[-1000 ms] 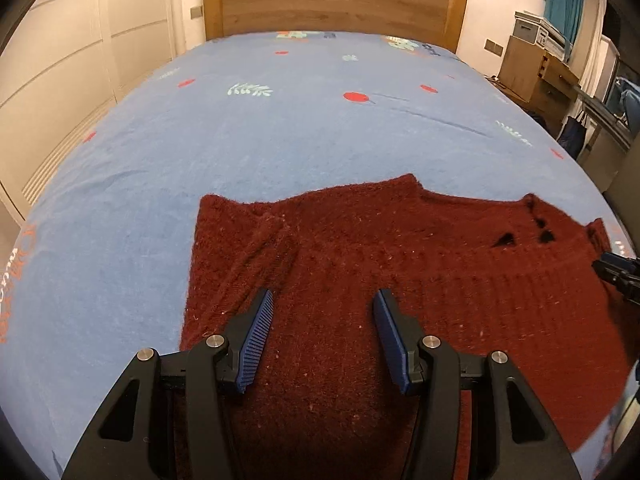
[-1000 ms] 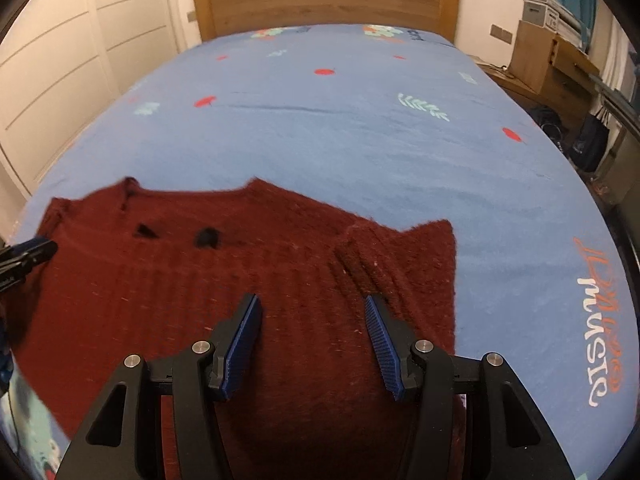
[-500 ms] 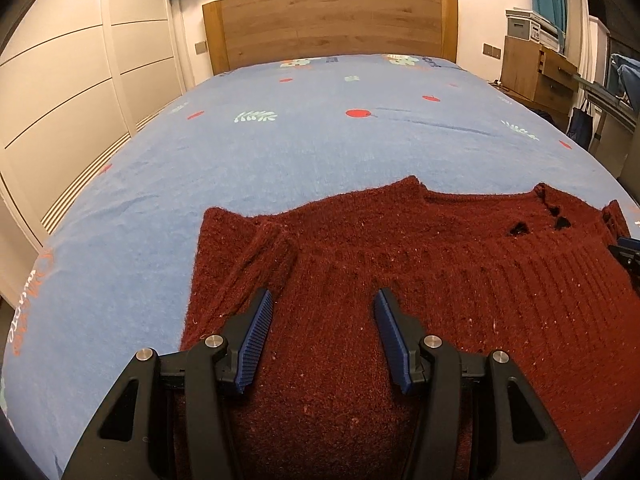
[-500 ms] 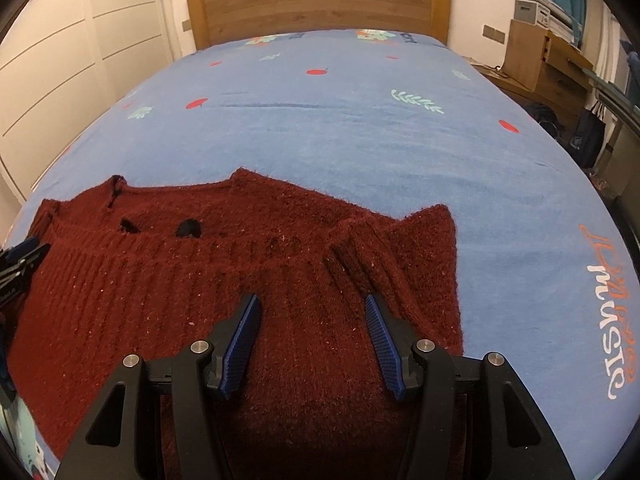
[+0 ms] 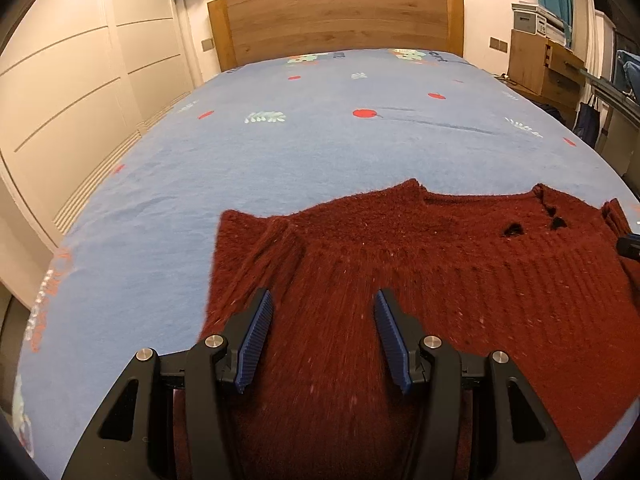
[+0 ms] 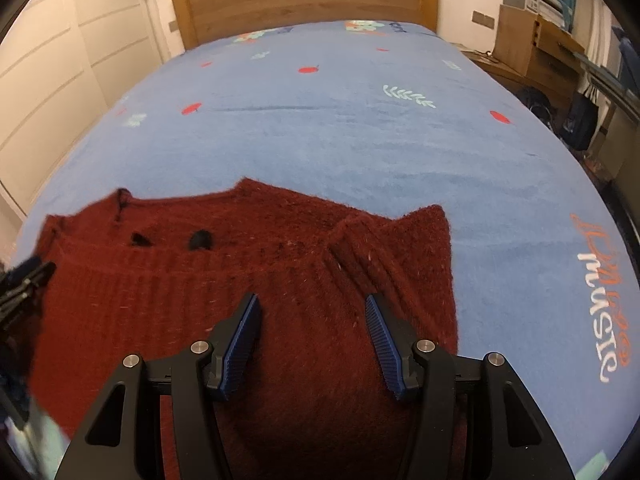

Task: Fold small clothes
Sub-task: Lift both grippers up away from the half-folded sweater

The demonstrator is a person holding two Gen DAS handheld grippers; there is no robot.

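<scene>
A dark red knitted sweater lies flat on the blue bed sheet, neckline towards the headboard. It also shows in the right wrist view. My left gripper is open and empty above the sweater's left part, near its folded sleeve. My right gripper is open and empty above the right part, near the other sleeve. The right gripper's tip shows at the right edge of the left wrist view; the left gripper shows at the left edge of the right wrist view.
A wooden headboard stands at the far end of the bed. White wardrobe doors line the left side. A wooden cabinet and bags stand on the right.
Both grippers have tilted up and drawn back a little, so more of the room shows. Both stay open over the sweater, which has not moved.
</scene>
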